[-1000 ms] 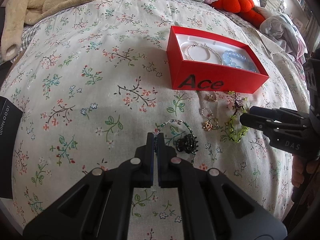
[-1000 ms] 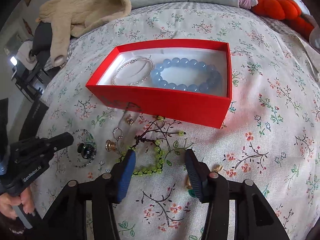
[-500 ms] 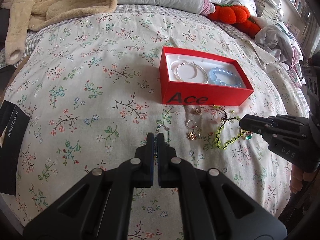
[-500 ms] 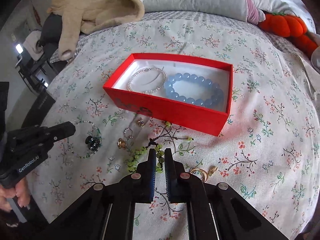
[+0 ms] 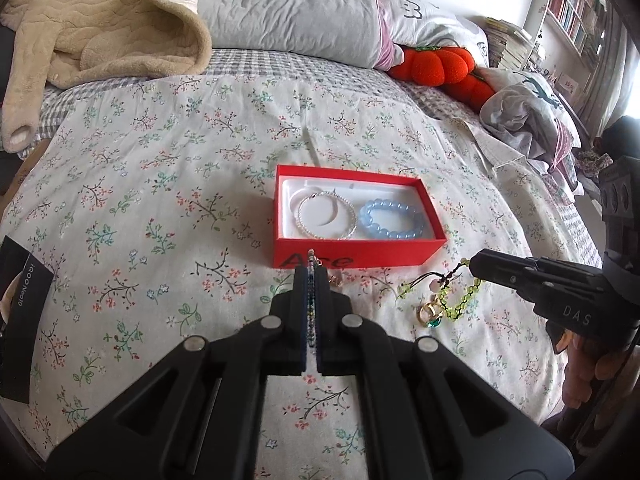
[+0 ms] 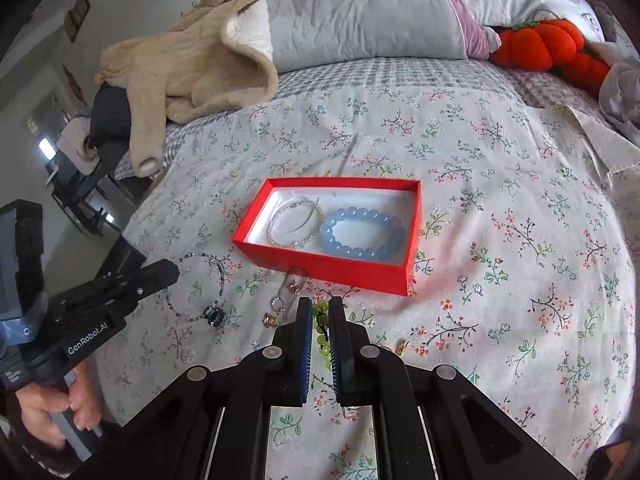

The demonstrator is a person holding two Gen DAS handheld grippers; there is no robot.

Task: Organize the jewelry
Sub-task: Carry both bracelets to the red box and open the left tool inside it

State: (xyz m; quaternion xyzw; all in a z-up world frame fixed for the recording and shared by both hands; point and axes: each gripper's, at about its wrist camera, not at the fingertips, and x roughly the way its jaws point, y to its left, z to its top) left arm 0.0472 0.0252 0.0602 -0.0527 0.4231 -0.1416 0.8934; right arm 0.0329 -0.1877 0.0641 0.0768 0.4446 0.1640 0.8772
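My left gripper point(image 5: 311, 276) pinches the beaded necklace point(image 6: 200, 280) at lower centre, my right gripper point(image 6: 320, 312) the green bracelet point(image 5: 456, 300), below the red box point(image 5: 352, 256).

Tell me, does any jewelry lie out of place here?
Yes. Small rings and earrings lie loose on the bedspread in front of the red box, which holds only two bracelets. Both grippers hold beaded pieces outside it.
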